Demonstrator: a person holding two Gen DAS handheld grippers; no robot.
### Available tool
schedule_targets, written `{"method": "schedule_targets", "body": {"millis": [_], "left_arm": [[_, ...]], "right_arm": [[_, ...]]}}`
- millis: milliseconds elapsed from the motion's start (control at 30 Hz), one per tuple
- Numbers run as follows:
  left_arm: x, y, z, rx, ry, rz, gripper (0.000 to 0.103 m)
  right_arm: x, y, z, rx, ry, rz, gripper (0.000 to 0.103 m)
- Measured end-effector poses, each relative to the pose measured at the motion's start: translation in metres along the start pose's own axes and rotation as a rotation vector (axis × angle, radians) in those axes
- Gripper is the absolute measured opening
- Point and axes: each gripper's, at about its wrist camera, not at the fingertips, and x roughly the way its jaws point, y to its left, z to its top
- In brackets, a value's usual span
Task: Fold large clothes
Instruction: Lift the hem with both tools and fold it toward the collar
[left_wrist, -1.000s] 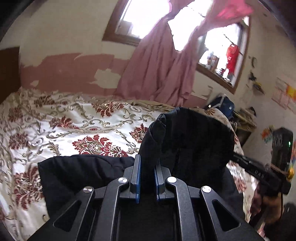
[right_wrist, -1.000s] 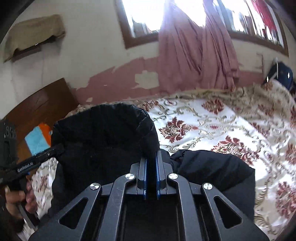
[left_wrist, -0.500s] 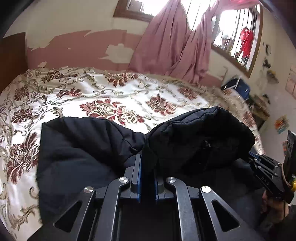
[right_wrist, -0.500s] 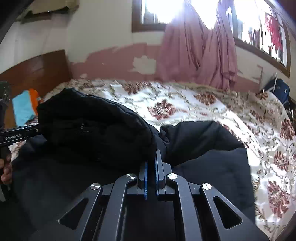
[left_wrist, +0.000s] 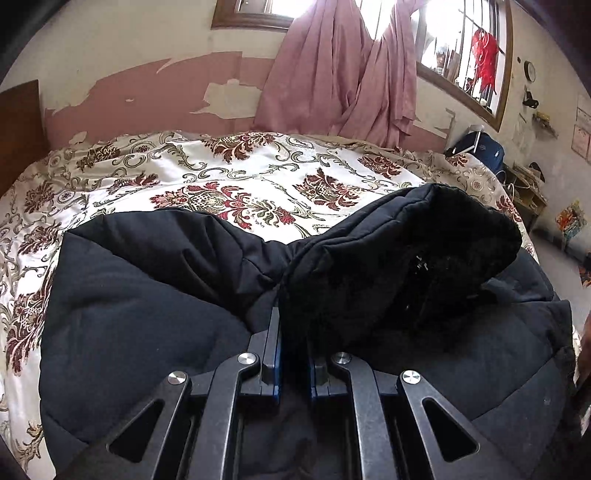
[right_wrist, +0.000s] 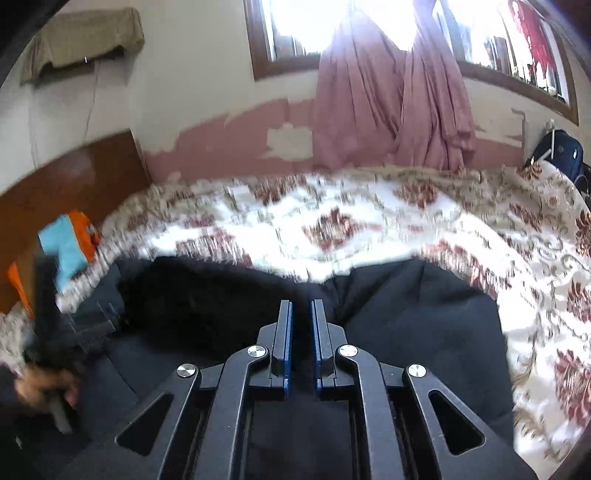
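A: Floral bedspread (left_wrist: 229, 184) covers the bed; peeling pink wall and pink curtains (left_wrist: 332, 70) sit behind it. Report left gripper (left_wrist: 294, 332) status.

B: Jaws nearly closed, pinching a bunched fold of the black padded jacket (left_wrist: 147, 302). The clamped fold rises between the blue pads and swells toward 1 o'clock as a raised hump. The remaining jacket lies flat on the bedspread from 9 o'clock through 3 o'clock.

A: Right gripper (right_wrist: 301, 332) status?

B: Jaws parted by a narrow gap. Nothing appears to be clamped, though this view is motion-blurred, so confirmation is limited. The jacket (right_wrist: 406, 317) lies below and ahead of the fingertips.

A: Surroundings in the right wrist view?

B: At 9 o'clock, the left gripper (right_wrist: 85, 328) appears blurred, held by a hand (right_wrist: 44, 387). An orange and blue item (right_wrist: 70, 247) sits at 10 o'clock beside the wooden headboard (right_wrist: 74, 173).
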Motion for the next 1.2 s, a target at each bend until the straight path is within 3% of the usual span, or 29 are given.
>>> {"method": "schedule_targets", "body": {"millis": [100, 167, 267, 333, 400, 567, 600, 633, 667, 700, 800, 867, 967, 1033, 1200], "left_arm": [[-0.001, -0.001, -0.001, 0.008, -0.002, -0.003, 0.01], [-0.006, 0.0, 0.0, 0.003, -0.008, -0.034, 0.01], [-0.018, 0.005, 0.003, -0.008, -0.021, -0.09, 0.013], [-0.03, 0.007, 0.006, 0.003, -0.032, -0.121, 0.013], [-0.048, 0.009, 0.011, 0.019, -0.064, -0.159, 0.014], [-0.095, 0.006, 0.02, 0.037, -0.197, -0.284, 0.017], [-0.102, 0.003, 0.026, 0.035, -0.225, -0.309, 0.022], [-0.103, -0.003, 0.034, 0.043, -0.225, -0.286, 0.026], [-0.097, -0.01, 0.043, 0.055, -0.196, -0.272, 0.028], [-0.084, -0.02, 0.052, 0.078, -0.114, -0.286, 0.028], [-0.028, -0.045, 0.058, 0.162, 0.195, -0.3, 0.028], [0.007, -0.057, 0.048, 0.228, 0.365, -0.265, 0.023], [0.034, -0.062, 0.042, 0.255, 0.435, -0.206, 0.021], [0.053, -0.06, 0.045, 0.219, 0.465, -0.163, 0.02], [0.097, -0.065, 0.042, 0.25, 0.489, -0.072, 0.018]], "right_arm": [[0.018, 0.004, 0.035, 0.046, 0.038, 0.012, 0.009], [0.053, 0.01, 0.051, 0.094, 0.148, 0.064, 0.009], [0.096, 0.021, 0.042, 0.146, 0.334, 0.148, 0.009], [0.11, 0.033, 0.024, 0.1, 0.405, 0.149, 0.009], [0.107, 0.044, 0.007, 0.012, 0.398, 0.129, 0.009], [0.089, 0.042, -0.013, -0.044, 0.399, 0.16, 0.009], [0.084, 0.041, -0.015, -0.059, 0.401, 0.169, 0.009], [0.083, 0.041, -0.014, -0.069, 0.407, 0.172, 0.009], [0.08, 0.042, -0.016, -0.082, 0.422, 0.173, 0.009], [0.077, 0.039, -0.012, -0.089, 0.437, 0.177, 0.009], [0.07, 0.033, -0.007, -0.086, 0.503, 0.188, 0.009], [0.074, 0.028, -0.006, -0.096, 0.577, 0.194, 0.009], [0.095, 0.024, -0.014, -0.109, 0.654, 0.184, 0.009], [0.112, 0.022, -0.019, -0.095, 0.665, 0.164, 0.007], [0.151, 0.013, -0.036, -0.036, 0.652, 0.112, 0.0]]}}
